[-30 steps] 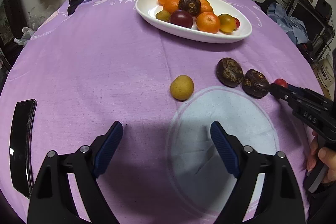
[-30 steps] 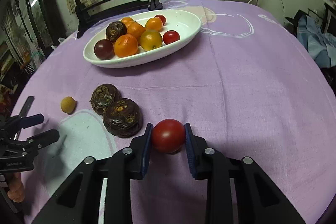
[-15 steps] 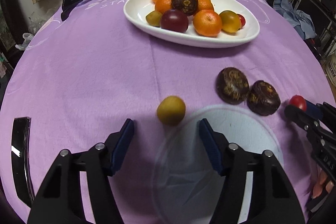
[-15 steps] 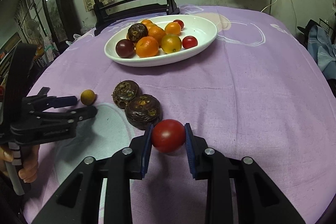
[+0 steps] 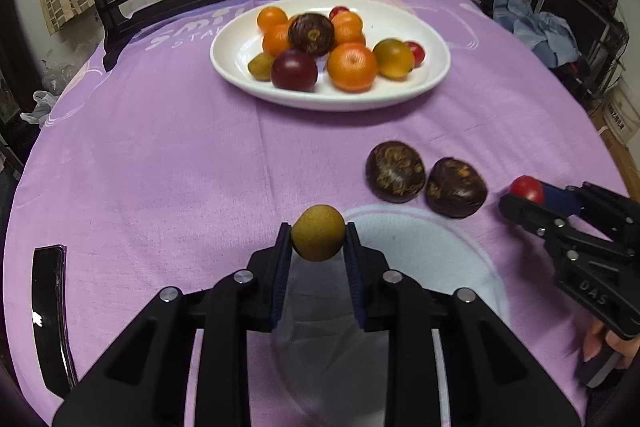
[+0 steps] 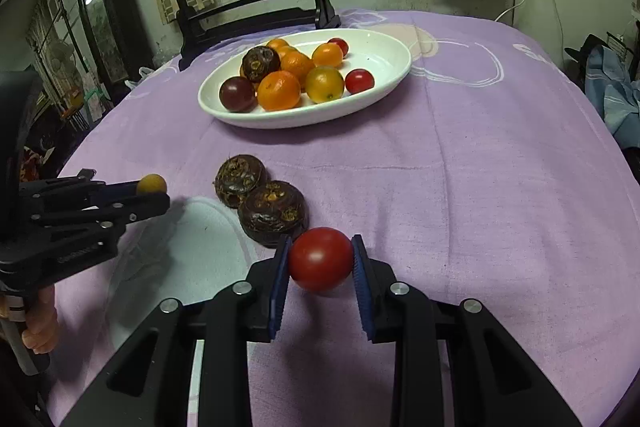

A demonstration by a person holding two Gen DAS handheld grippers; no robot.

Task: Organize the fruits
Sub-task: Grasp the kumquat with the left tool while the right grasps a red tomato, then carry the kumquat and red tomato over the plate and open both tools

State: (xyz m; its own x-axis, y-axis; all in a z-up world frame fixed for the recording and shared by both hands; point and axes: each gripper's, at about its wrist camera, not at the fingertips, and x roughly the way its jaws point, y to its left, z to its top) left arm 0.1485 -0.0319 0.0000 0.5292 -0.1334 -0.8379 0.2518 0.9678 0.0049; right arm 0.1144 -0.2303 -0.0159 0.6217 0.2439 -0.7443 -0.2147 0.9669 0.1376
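The small yellow-brown fruit (image 5: 317, 233) sits pinched between the blue pads of the left gripper (image 5: 317, 239), held by its middle, with its lower half hanging over a pale round patch printed on the purple tablecloth (image 5: 160, 155). From the right wrist view it looks lifted clear of the cloth, though the gap is hard to judge. The red tomato (image 6: 320, 259) is clamped the same way in the right gripper (image 6: 320, 261), just in front of the nearer of two dark brown wrinkled fruits (image 6: 273, 211).

The step in hand is likely carrying both pieces to the white oval plate (image 5: 400, 99), which lies well ahead of both tools and already holds a pile of oranges, a dark plum and small tomatoes. To do it well, keep the squeeze gentle, since the tomato is soft and could split, and the round fruit could roll out if the grip slackens. Bring each tool over the free part of the plate, to the right of the pile as the right wrist sees it, lower close to the surface, then let go, so nothing bounces or knocks the heap.

Both tools point forward and slightly down over the table's near edge, side by side, the left one off to the left of the right tool. A black phone-like slab (image 5: 50, 307) lies to the left of the left tool.
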